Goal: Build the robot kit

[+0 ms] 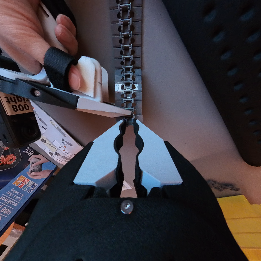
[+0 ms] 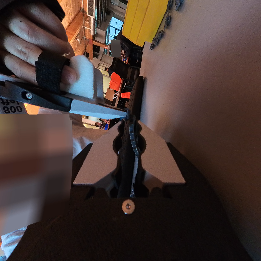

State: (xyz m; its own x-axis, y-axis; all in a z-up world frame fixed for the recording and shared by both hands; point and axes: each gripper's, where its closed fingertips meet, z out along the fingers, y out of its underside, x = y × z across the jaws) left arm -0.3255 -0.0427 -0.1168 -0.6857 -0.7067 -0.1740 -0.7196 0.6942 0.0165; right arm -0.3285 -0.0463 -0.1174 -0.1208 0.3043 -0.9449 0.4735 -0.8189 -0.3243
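My two wrist cameras sit very close, both facing twelve o'clock at the shared grey track chain [image 1: 127,67].

Grey linked track chain [image 1: 127,60] with rows of dark round holes on a pale beige table [image 1: 166,90]. White tongs [image 1: 129,121] with black wavy pads. Yellow bin [image 2: 142,19]. Blue printed box [image 1: 21,187]. Black perforated chair back [image 1: 228,67].

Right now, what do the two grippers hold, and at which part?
Both grip the grey tread chain at one end: the left gripper pinches its last link, and the right gripper is shut beside it.
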